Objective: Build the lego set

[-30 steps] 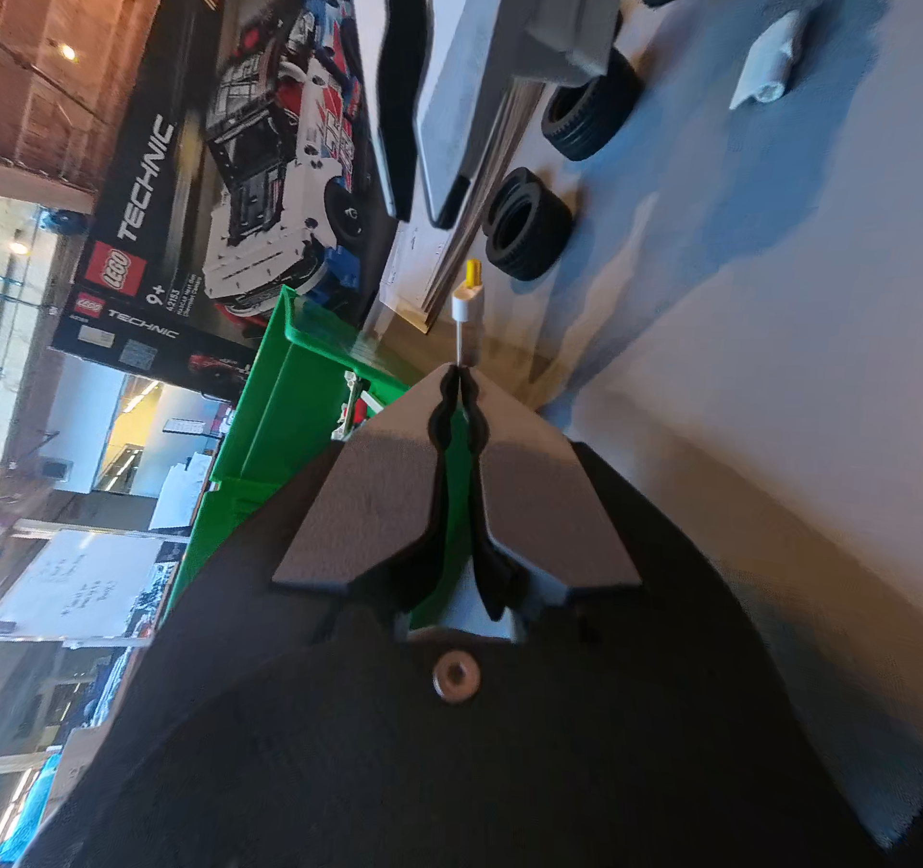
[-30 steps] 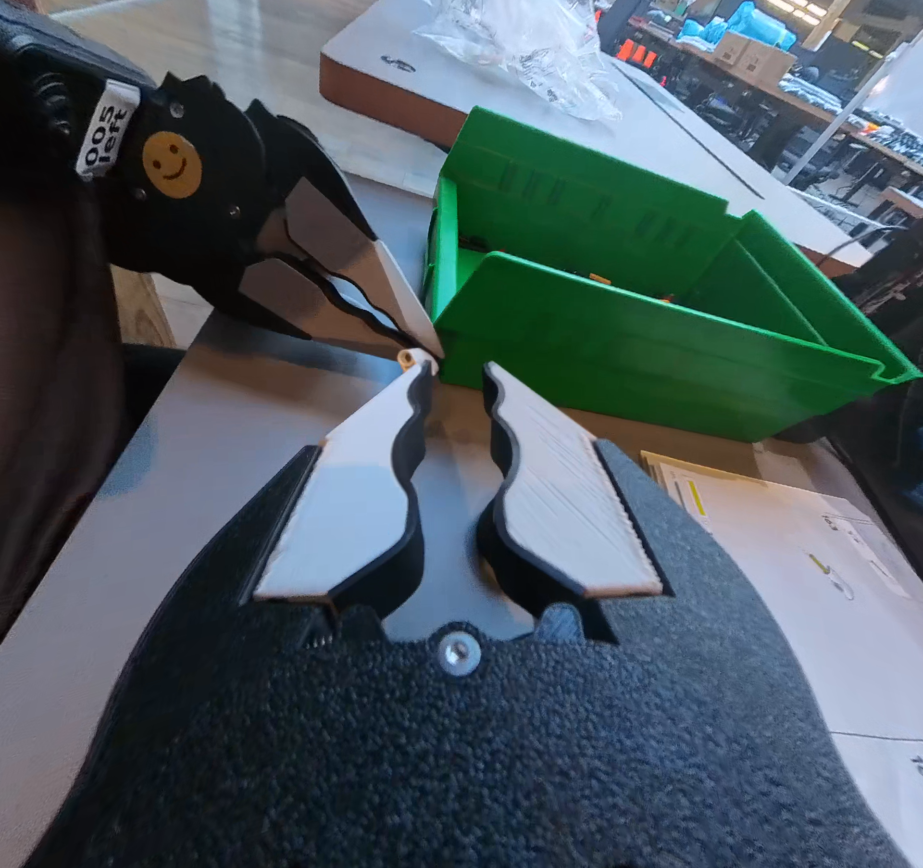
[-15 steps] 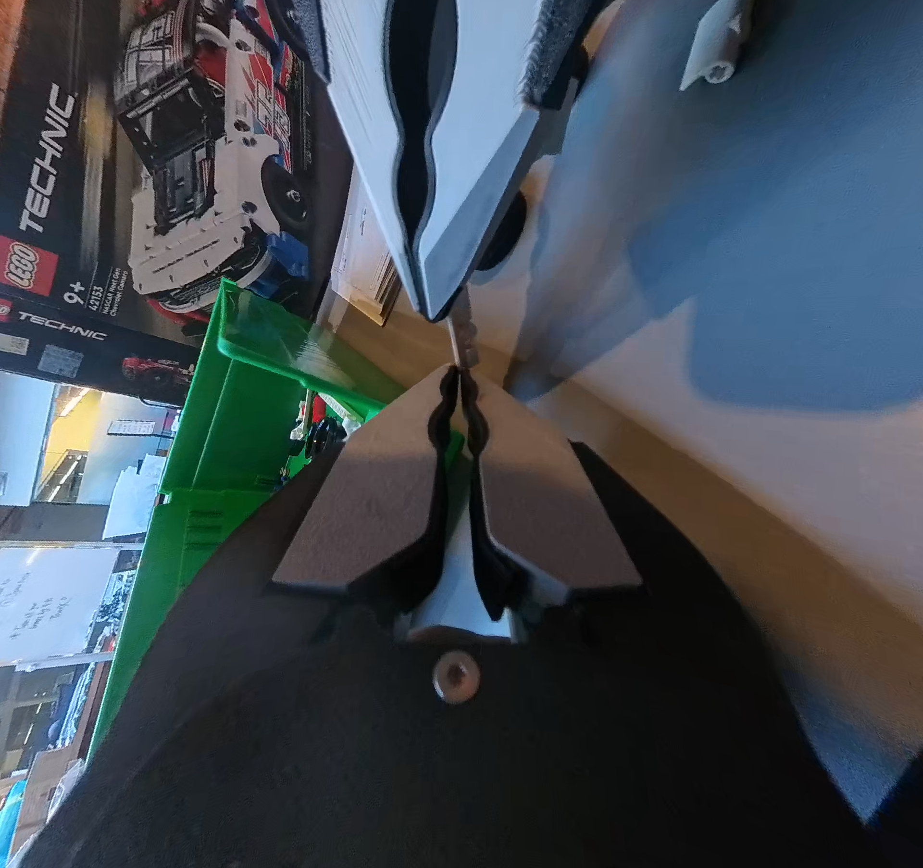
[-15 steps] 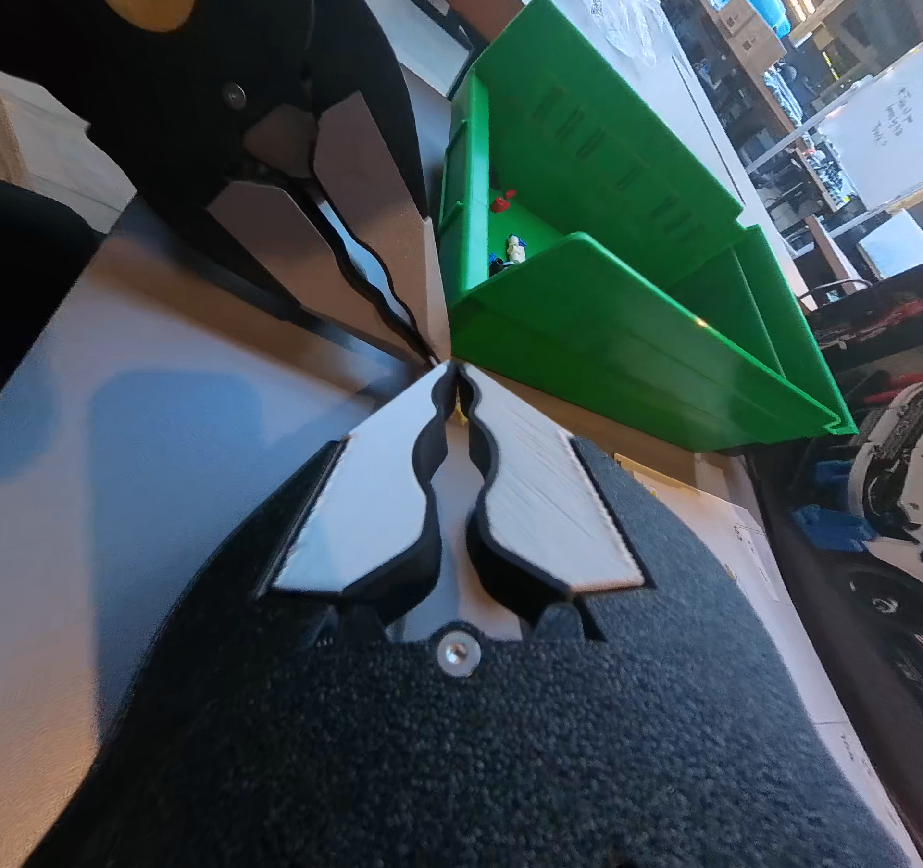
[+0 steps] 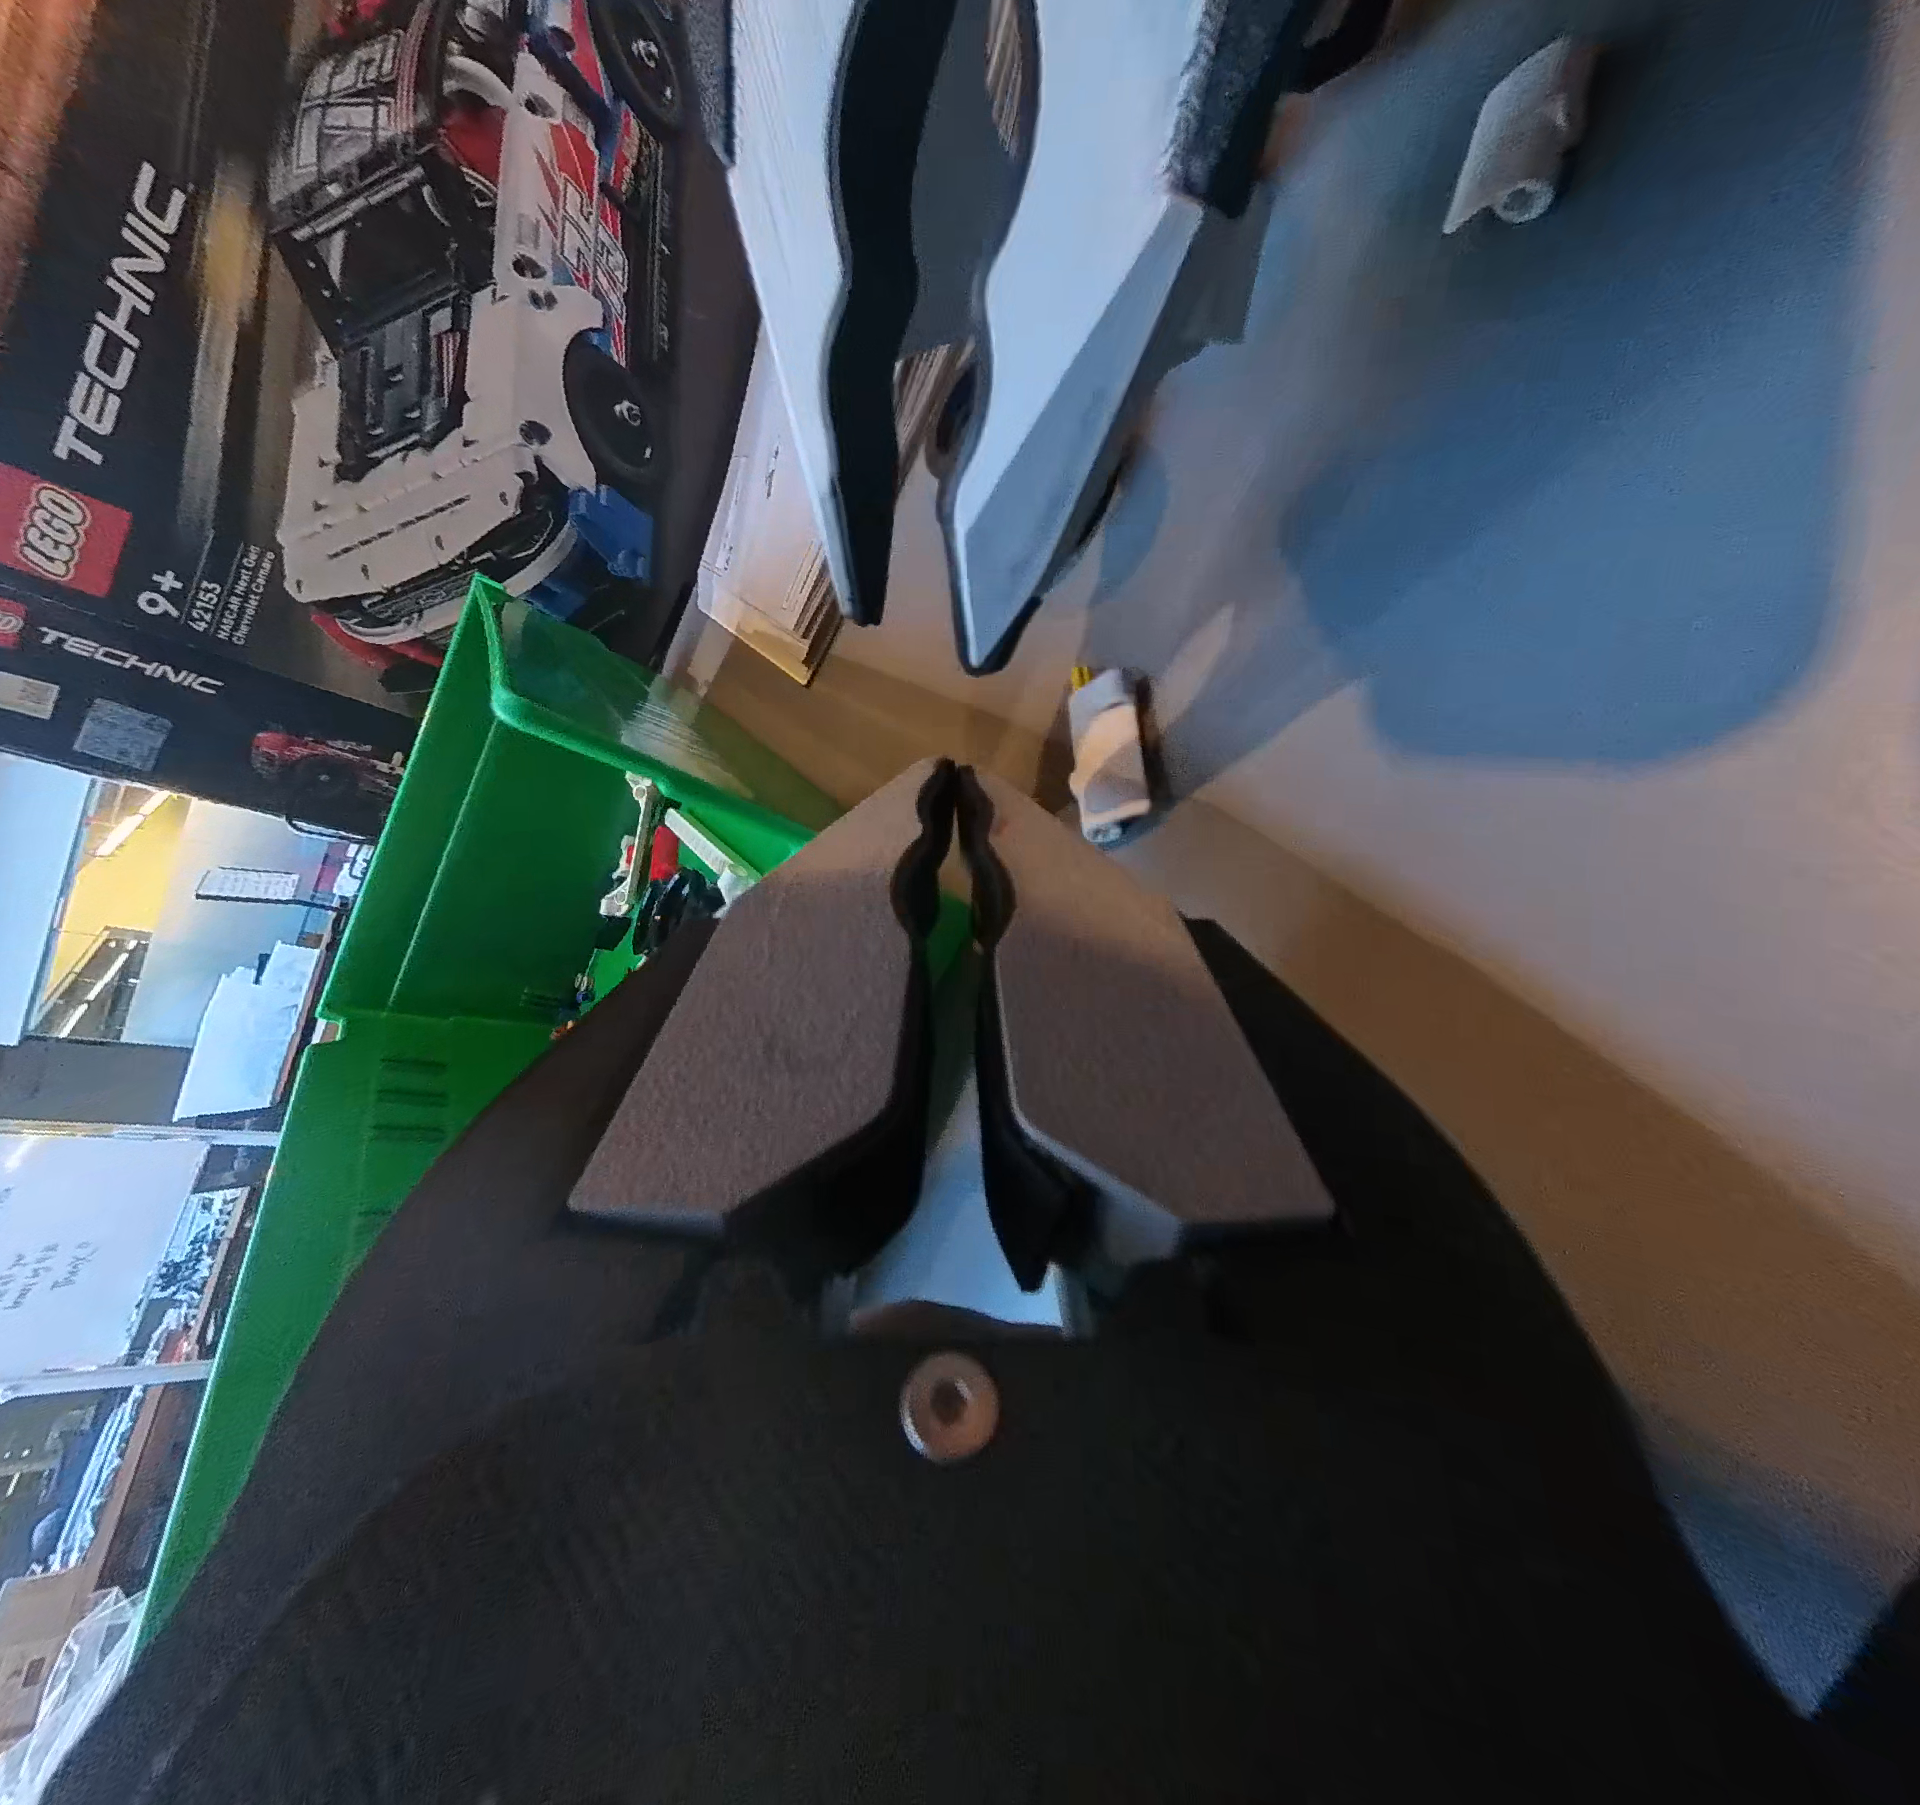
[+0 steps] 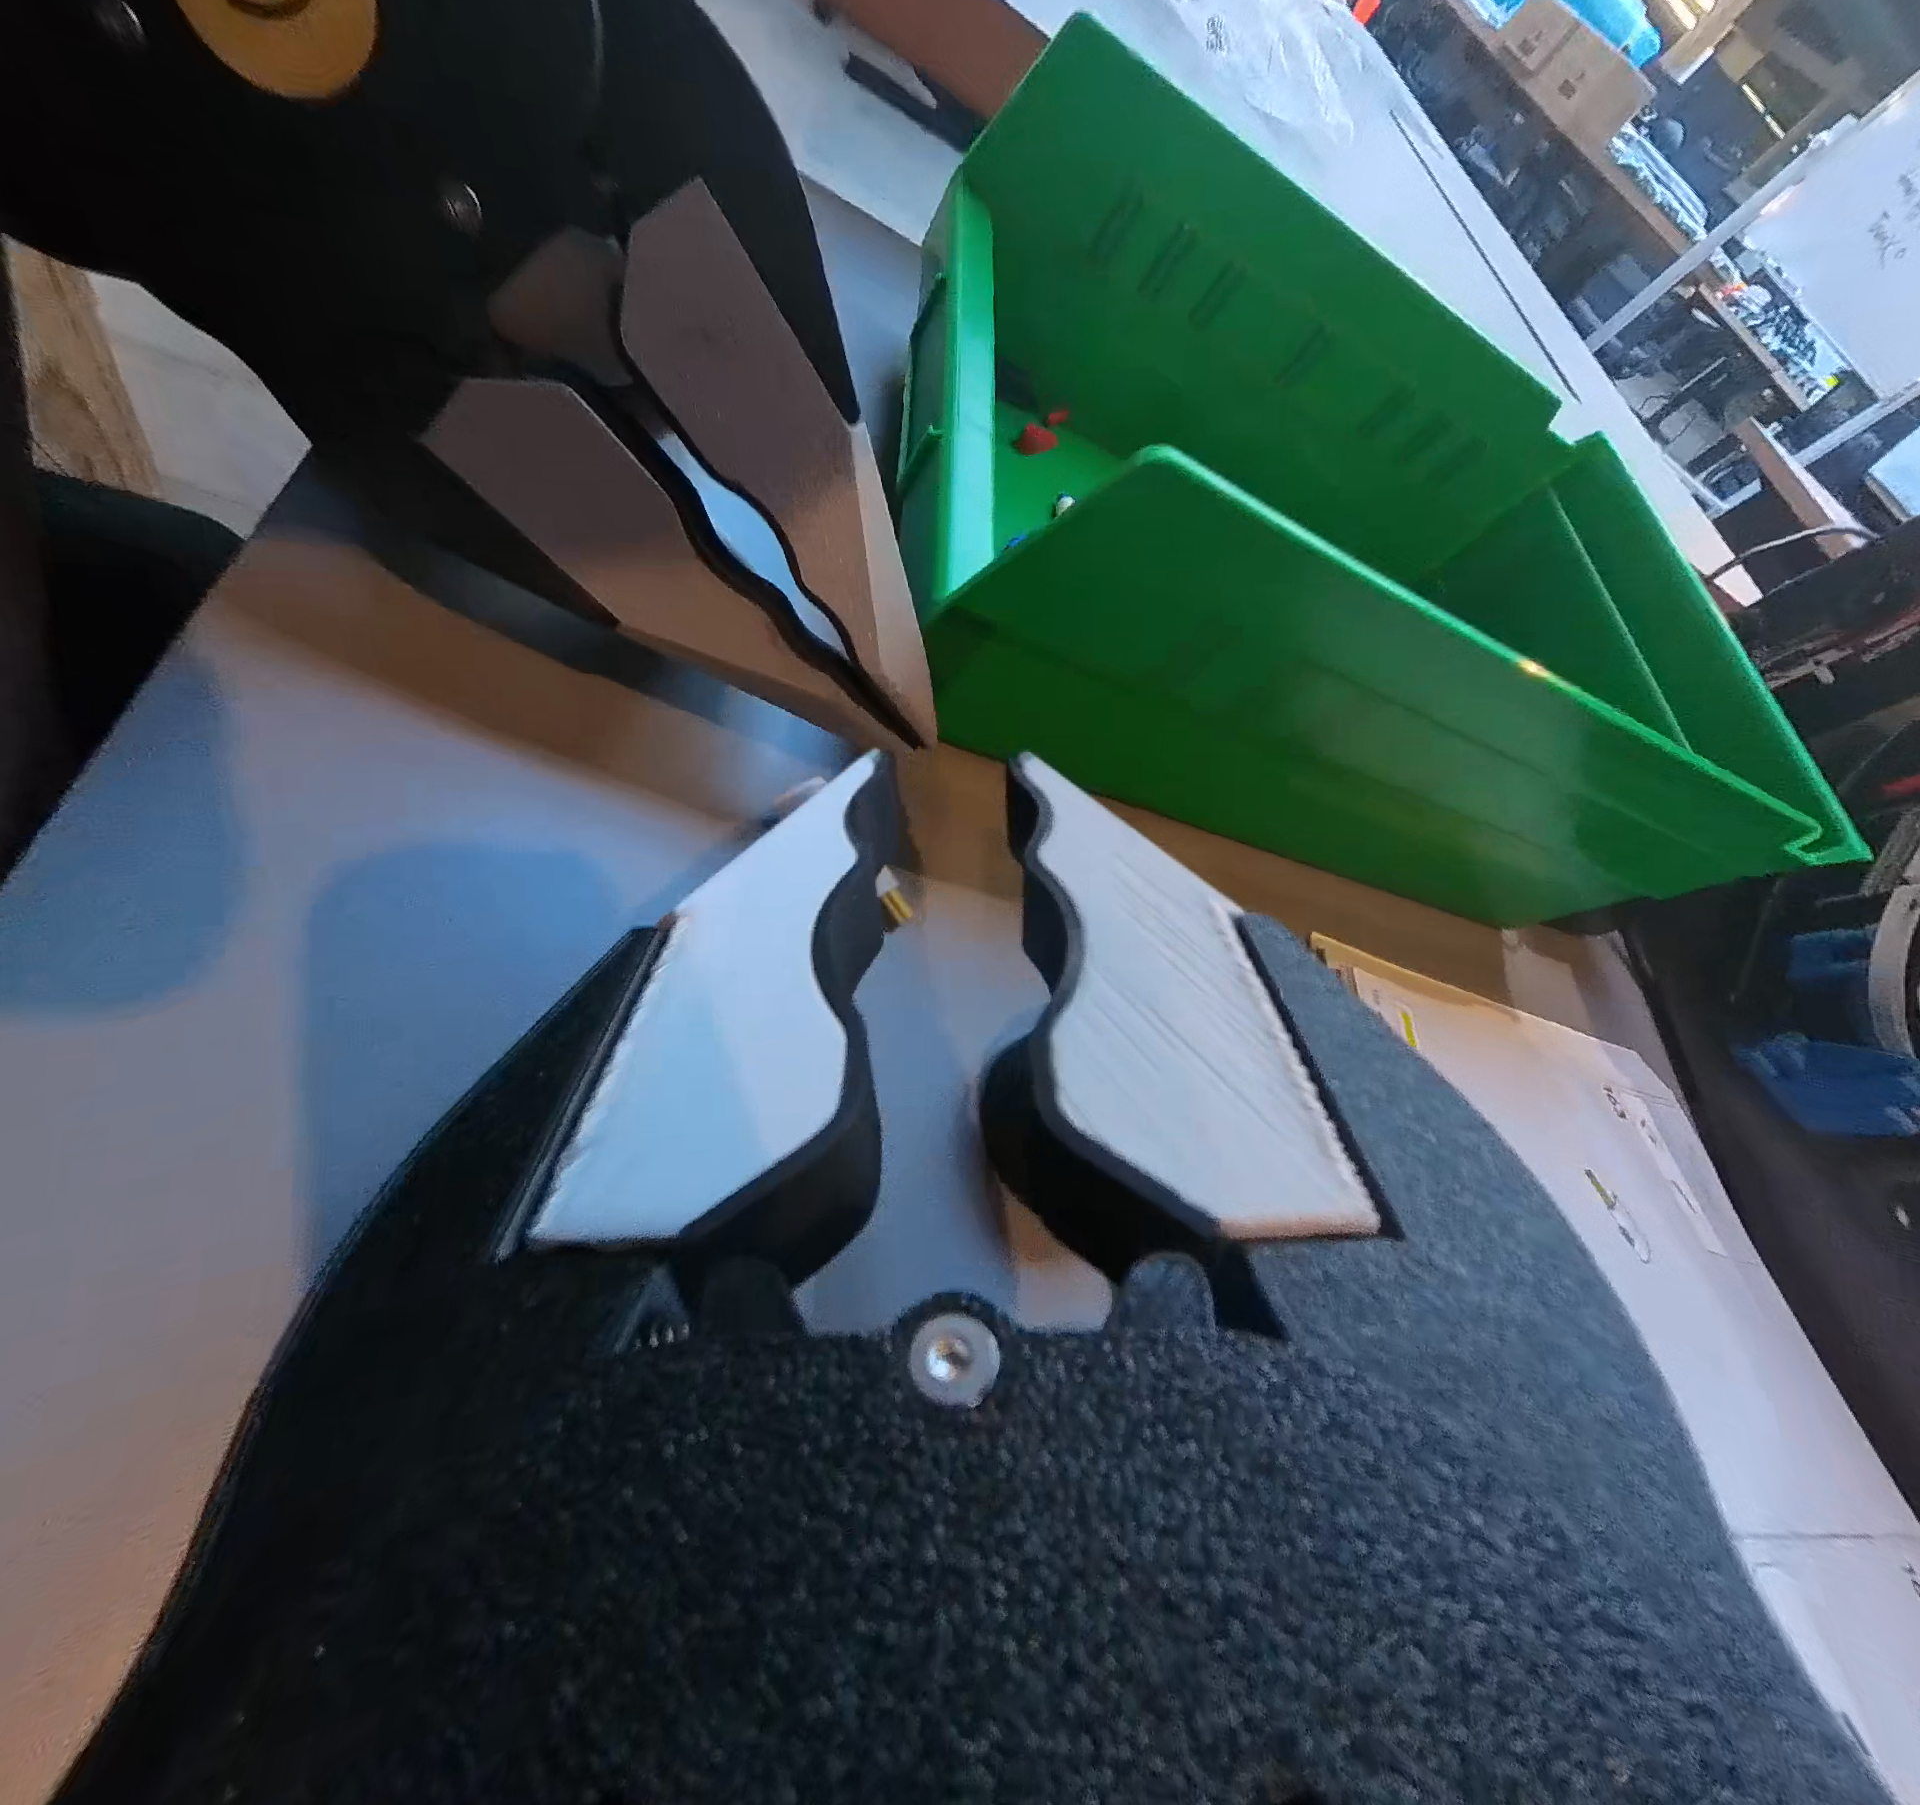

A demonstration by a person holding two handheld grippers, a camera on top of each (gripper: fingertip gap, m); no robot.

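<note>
Now the left gripper [image 5: 954, 776] is pinched shut and empty, the right gripper [image 6: 943, 768] is open, so scoop the white piece [image 5: 1110, 756] lying just beside them on the worktop [image 5: 1558, 820] gently.

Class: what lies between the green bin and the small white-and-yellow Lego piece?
The left hand-held gripper, shut, sits between the green bin and the white-and-yellow Lego piece; the left wrist view shows it.

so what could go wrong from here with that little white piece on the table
1. The small white lego piece with a yellow tip lies loose on the grey table; a nudge from the shut left hand-held gripper could roll it away.
2. The open right hand-held gripper sits close to the left one; they might collide.
</note>
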